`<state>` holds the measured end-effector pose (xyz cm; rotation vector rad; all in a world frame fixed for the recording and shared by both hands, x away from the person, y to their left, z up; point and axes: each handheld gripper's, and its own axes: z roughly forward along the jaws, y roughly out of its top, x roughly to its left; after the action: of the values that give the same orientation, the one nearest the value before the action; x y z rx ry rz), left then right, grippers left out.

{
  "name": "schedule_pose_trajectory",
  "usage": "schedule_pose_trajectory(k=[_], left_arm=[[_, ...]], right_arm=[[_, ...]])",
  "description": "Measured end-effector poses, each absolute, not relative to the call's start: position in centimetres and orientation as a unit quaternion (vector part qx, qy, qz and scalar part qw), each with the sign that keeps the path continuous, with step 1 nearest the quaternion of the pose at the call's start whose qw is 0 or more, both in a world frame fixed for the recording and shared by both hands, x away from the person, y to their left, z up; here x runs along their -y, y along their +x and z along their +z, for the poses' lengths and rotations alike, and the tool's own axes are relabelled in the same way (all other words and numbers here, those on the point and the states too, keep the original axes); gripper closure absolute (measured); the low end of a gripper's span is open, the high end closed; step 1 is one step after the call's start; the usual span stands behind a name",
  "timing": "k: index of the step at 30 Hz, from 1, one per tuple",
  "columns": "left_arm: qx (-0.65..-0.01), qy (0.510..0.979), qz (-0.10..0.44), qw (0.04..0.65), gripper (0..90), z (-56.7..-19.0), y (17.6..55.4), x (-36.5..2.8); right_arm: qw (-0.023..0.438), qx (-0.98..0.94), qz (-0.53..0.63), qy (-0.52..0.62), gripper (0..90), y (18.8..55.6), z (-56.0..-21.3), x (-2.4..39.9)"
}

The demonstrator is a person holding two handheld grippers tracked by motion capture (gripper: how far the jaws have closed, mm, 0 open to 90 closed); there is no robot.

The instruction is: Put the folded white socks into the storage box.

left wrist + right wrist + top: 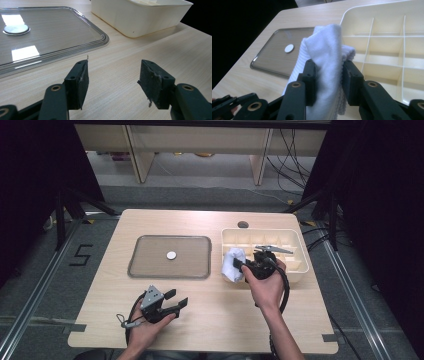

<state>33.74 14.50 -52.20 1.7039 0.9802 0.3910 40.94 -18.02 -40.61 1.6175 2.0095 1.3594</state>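
1. Right gripper point(327, 75): we record its jaws part-closed on a bunched white cloth point(325, 53), the pads pressing the folds from both sides. In the high view the right gripper point(243, 265) sits at the left end of the cream bin point(305, 265).

2. White cloth point(233, 265): ribbed knit, held clear of the surface, hanging over the bin's left wall and the strip of wood beside it. Most of the cloth is outside the grip and hangs loose below the pads.

3. Cream bin point(387, 20): divided into compartments by thin walls. We judge those walls the main snag risk, so we would lift straight up until the hanging tail clears the rim before carrying sideways.

4. Clear tray point(170, 256): lies flat to the left of the bin, well apart from it, with a small white disc point(171, 255) at its middle. If the cloth is bound for it, we would lower the tail first and keep off the disc.

5. Left gripper point(172, 302): low over the near surface point(225, 320), jaws wide open and empty point(112, 77). We would leave it parked, ready to pin a corner if spreading is wanted.

6. Grip advice: hold pressure even; soft folds slip when jerked.
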Motion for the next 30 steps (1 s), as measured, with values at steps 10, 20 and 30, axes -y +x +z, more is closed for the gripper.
schedule_pose_trajectory(k=[10,20,30], left_arm=[[-0.41,0.718,0.165,0.538,39.8,-52.2,33.7,-14.5],[-0.41,0.718,0.164,0.537,39.7,-52.2,33.7,-14.4],[-0.412,0.719,0.163,0.536,39.7,-52.2,33.8,-14.4]], right_arm=[[0.115,-0.68,0.445,0.571,67.8,43.6,-41.0,18.0],[0.117,-0.696,0.412,0.577,67.7,45.7,-42.3,17.8],[0.113,-0.717,0.37,0.58,67.5,46.7,-43.2,17.4]])
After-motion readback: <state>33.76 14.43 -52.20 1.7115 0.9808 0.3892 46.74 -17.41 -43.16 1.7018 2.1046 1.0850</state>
